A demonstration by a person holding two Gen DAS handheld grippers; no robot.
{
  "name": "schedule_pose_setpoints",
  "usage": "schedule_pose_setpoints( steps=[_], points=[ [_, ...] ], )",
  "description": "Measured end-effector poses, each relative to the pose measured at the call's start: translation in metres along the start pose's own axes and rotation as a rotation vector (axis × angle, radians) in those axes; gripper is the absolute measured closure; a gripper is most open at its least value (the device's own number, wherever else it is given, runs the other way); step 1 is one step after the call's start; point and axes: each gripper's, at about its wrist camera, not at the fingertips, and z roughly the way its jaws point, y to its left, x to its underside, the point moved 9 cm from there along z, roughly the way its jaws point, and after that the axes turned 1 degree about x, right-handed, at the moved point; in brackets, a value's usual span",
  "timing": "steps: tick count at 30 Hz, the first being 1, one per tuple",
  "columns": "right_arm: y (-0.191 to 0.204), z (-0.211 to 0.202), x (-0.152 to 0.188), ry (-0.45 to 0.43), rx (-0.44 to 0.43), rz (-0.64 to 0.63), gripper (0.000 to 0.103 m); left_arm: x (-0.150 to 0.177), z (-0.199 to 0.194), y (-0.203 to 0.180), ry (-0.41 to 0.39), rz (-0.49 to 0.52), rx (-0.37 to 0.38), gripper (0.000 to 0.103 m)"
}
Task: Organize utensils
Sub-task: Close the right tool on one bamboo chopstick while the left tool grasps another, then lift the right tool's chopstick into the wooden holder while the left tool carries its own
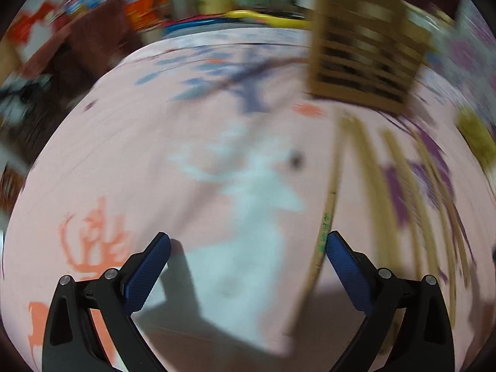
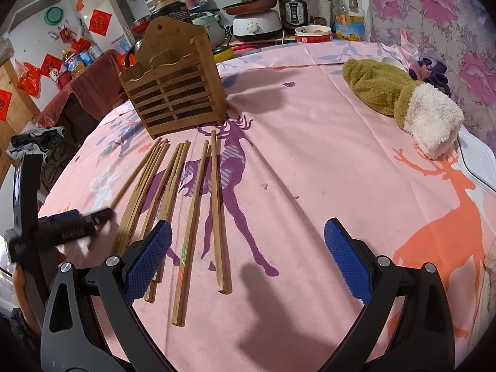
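At the bottom of both views, our left gripper (image 1: 248, 248) and right gripper (image 2: 248, 235) gape wide and empty. The chopsticks (image 2: 189, 217) lie lengthwise ahead, between the right jaws' left pad and centre. The holder (image 2: 176, 96) stands beyond them, upper left; our right hand seems nearer.

Open pink tablecloth (image 2: 310, 161) is seen right of the chopsticks (image 2: 186, 201). The far-left side is blocked by the wooden holder (image 2: 176, 93), the far-right edge by a plush toy (image 2: 403, 102). The left gripper (image 2: 62, 226) is crowding the chopsticks' left side.
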Motion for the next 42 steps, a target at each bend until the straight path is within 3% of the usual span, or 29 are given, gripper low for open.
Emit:
schedule_pose_setpoints(
  steps=[3,7,9,12,13,15,16,25,28,30,35,36,37,39,40,41,42],
  points=[
    [0.001,0.001,0.001,0.001,0.0,-0.008,0.008,-0.003,-0.004,0.01,-0.006,-0.05,0.041,0.008],
    [0.005,-0.001,0.003,0.002,-0.006,-0.024,0.008,0.006,-0.009,-0.008,-0.016,0.062,0.015,0.02],
    [0.007,-0.002,0.004,-0.001,-0.013,-0.03,0.008,0.01,-0.013,-0.016,-0.036,0.106,0.0,0.036],
    [0.008,-0.005,0.005,-0.007,-0.025,-0.028,0.009,0.018,-0.021,-0.025,-0.046,0.143,0.04,0.059],
    [0.008,-0.007,0.005,-0.01,-0.032,-0.024,0.012,0.021,-0.023,-0.026,-0.049,0.154,0.041,0.065],
    [0.006,-0.013,0.005,-0.018,-0.062,-0.011,0.017,0.027,-0.028,-0.029,-0.059,0.184,0.056,0.088],
    [0.006,-0.016,0.006,-0.024,-0.077,-0.007,0.021,0.031,-0.031,-0.029,-0.064,0.196,0.055,0.091],
    [0.012,-0.017,0.028,0.029,-0.111,-0.086,0.056,0.036,-0.034,-0.017,-0.051,0.136,0.129,0.089],
    [0.018,-0.011,0.039,0.065,-0.099,-0.129,0.059,0.038,-0.035,-0.018,-0.056,0.146,0.118,0.087],
    [0.023,-0.007,0.045,0.08,-0.069,-0.179,0.06,0.039,-0.036,-0.018,-0.057,0.148,0.115,0.081],
    [0.027,0.004,0.055,0.101,0.012,-0.257,0.075,0.042,-0.037,-0.02,-0.06,0.169,0.09,0.066],
    [0.028,0.004,0.054,0.1,0.016,-0.262,0.082,0.043,-0.037,-0.021,-0.063,0.177,0.081,0.066],
    [0.028,0.004,0.054,0.1,0.007,-0.258,0.097,0.043,-0.037,-0.021,-0.064,0.181,0.078,0.066],
    [0.028,0.003,0.054,0.099,-0.007,-0.251,0.096,0.043,-0.038,-0.021,-0.064,0.181,0.085,0.072],
    [0.028,0.002,0.053,0.094,-0.005,-0.252,0.097,0.043,-0.039,-0.022,-0.064,0.179,0.1,0.078],
    [0.029,0.001,0.053,0.086,-0.001,-0.255,0.097,0.043,-0.039,-0.022,-0.063,0.181,0.107,0.094],
    [0.03,-0.002,0.051,0.069,0.003,-0.258,0.097,0.043,-0.04,-0.023,-0.062,0.181,0.116,0.096]
  ],
)
